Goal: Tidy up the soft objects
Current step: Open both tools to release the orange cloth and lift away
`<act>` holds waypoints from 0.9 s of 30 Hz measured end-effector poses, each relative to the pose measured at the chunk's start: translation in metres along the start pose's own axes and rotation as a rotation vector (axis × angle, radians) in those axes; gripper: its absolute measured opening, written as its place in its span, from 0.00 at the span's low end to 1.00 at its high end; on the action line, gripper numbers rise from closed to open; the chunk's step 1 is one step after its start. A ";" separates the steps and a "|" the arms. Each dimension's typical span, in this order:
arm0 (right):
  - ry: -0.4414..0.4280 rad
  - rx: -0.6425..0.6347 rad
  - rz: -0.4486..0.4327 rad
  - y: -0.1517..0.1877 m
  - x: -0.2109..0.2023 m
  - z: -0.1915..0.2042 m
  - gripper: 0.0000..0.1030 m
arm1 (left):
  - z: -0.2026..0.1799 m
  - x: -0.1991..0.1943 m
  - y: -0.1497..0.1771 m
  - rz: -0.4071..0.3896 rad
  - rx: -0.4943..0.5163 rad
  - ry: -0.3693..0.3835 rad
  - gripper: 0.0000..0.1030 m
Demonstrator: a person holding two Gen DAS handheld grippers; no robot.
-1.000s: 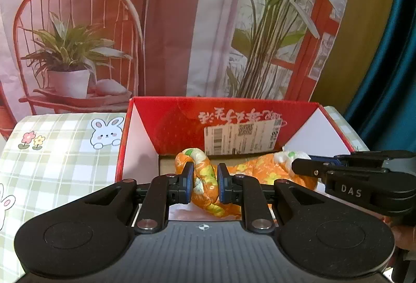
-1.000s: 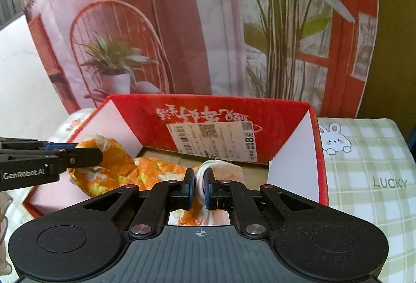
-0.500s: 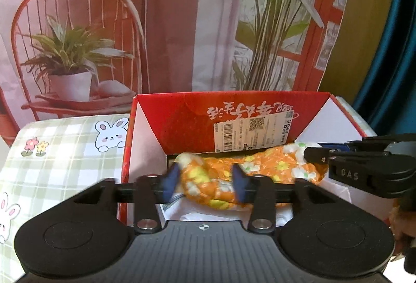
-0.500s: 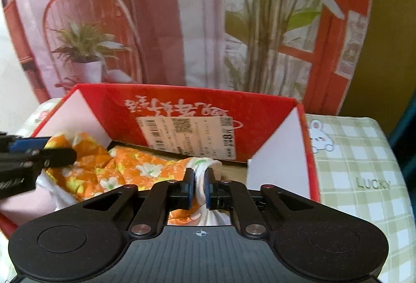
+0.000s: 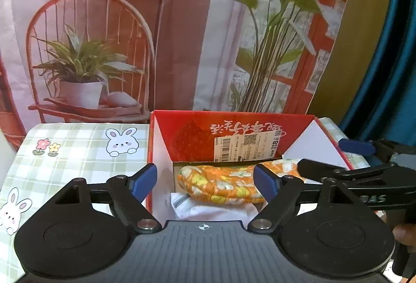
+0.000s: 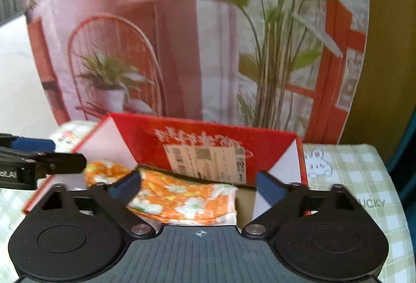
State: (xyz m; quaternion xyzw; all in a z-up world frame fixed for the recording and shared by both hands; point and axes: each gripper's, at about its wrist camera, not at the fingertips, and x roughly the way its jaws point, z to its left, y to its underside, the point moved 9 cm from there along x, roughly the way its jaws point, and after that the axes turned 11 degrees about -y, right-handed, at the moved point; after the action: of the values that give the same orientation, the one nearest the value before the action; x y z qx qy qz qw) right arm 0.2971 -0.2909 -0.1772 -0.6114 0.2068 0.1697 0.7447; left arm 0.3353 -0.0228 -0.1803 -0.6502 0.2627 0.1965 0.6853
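Backdrop (image 5: 182, 36): we see a printed scene of a chair, potted plants and a lamp; its edges are cut off by the lens, and it blurs in the right wrist view.
Tablecloth (image 5: 78, 153): we see green check with rabbits, its near part hidden behind the gripper bodies; a printed word at the right is half covered.
Box (image 5: 234, 127): we see it red, open-topped, on the cloth; its front wall is hidden from both views, and the label (image 5: 247, 146) on the back wall is too small for us to read.
Cloth (image 5: 221, 185): we see the orange flowered bundle lying inside the box, its right end hidden behind the other gripper's finger; something white lies beneath it, which we cannot identify.
Left gripper (image 5: 205, 181): its jaws are opening, wide apart, and the pads touch nothing; the cloth shows between them but farther off.
Right gripper (image 6: 199, 186): its jaws are opening, spread wide, clear of the cloth; motion blur softens this view.
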 end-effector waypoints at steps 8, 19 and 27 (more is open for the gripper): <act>-0.037 0.061 -0.140 0.000 -0.057 0.014 1.00 | 0.007 -0.051 0.015 -0.064 0.000 0.011 0.84; -0.053 0.095 -0.227 0.053 -0.108 0.035 1.00 | 0.005 -0.090 0.078 -0.036 0.029 0.042 0.84; -0.091 0.113 -0.108 0.121 -0.108 0.054 1.00 | 0.021 -0.093 0.131 0.017 -0.035 0.013 0.84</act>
State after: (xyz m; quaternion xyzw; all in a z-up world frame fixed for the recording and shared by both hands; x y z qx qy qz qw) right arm 0.1490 -0.2145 -0.2149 -0.5704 0.1490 0.1450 0.7946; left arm 0.1845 0.0149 -0.2263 -0.6611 0.2694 0.2026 0.6703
